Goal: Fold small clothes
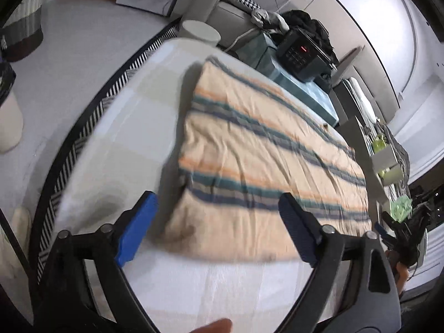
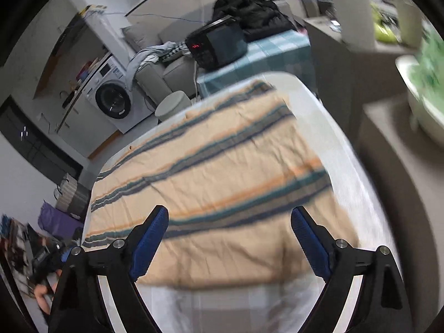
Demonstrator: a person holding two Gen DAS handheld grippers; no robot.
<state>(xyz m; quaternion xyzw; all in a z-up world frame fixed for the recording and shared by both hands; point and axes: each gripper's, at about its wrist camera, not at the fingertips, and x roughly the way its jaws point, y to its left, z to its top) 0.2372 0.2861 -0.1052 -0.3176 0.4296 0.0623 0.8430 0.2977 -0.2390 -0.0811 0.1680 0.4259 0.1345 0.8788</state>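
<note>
Peach striped cloth point(image 1: 258, 149) lies flat, likely folded once, on the white counter point(image 1: 116, 144), both tools, left tool point(image 1: 219, 222) and right tool point(image 2: 230, 238), hovering spread apart and empty at its near edge, probably positioned for the next fold.

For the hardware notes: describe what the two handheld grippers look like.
Left gripper and right gripper match: black linkage arms with round silver pivot bolts, each tipped with two blue textured finger pads. No cables, markings or sleeves can be made out.
</note>
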